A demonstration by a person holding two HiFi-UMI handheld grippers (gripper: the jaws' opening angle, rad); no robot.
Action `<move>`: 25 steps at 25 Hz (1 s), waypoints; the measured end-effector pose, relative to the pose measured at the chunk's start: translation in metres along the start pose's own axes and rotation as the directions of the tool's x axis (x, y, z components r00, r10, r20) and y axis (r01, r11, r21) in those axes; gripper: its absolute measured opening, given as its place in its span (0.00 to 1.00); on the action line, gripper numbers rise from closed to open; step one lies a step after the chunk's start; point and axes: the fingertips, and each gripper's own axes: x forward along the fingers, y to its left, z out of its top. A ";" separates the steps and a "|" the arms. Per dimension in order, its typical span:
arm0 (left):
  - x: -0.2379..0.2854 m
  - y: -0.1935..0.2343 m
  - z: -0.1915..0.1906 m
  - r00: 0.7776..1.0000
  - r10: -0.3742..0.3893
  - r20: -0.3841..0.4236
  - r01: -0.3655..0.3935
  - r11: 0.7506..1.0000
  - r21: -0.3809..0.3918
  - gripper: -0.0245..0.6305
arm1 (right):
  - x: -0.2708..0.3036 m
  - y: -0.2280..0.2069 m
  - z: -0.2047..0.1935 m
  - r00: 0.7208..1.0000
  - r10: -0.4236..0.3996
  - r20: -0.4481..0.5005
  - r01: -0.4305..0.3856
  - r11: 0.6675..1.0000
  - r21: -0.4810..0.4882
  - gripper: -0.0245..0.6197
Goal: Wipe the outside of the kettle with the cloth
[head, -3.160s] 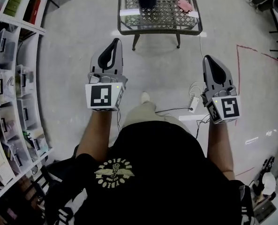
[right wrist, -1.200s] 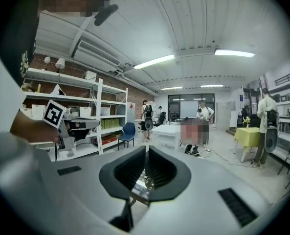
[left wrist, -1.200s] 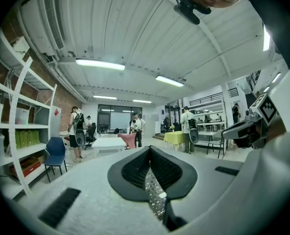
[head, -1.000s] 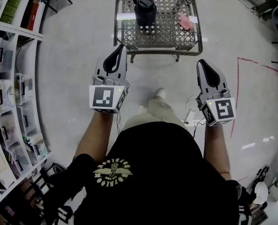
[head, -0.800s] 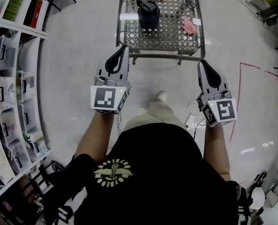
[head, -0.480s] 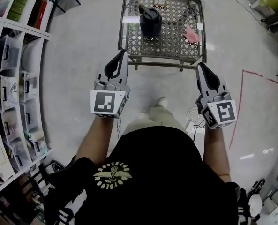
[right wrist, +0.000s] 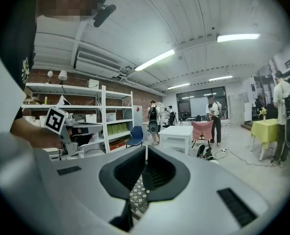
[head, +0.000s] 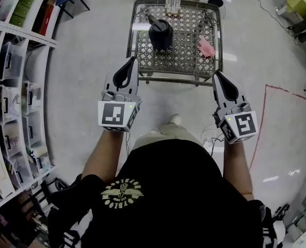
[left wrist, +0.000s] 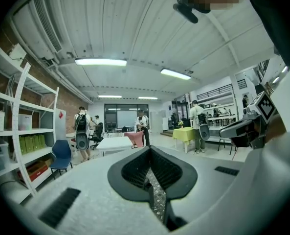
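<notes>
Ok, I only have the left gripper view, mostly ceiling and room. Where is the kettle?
Observer: The kettle stands on the mesh table straight ahead of the person, on the table's left half.
Operator: And the cloth?
Observer: The pink cloth lies on the same table, to the right of the kettle and apart from it.
Operator: Is the right claw carrying anything?
Observer: No, the right claw is shut with nothing in it.
</notes>
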 end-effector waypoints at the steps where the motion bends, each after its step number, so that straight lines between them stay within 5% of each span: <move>1: 0.004 -0.002 0.001 1.000 0.004 0.000 -0.004 1.000 0.002 0.05 | 0.000 -0.006 0.000 1.000 0.003 0.001 -0.003 1.000 0.005 0.06; 9: 0.028 -0.009 -0.010 0.997 0.070 -0.033 -0.070 0.998 -0.004 0.05 | 0.002 -0.041 -0.012 0.999 0.040 -0.025 -0.040 0.999 0.013 0.06; 25: 0.040 0.010 -0.015 0.996 0.078 -0.053 -0.077 0.997 0.018 0.05 | 0.023 -0.061 -0.010 1.000 0.002 -0.016 -0.002 1.000 0.013 0.06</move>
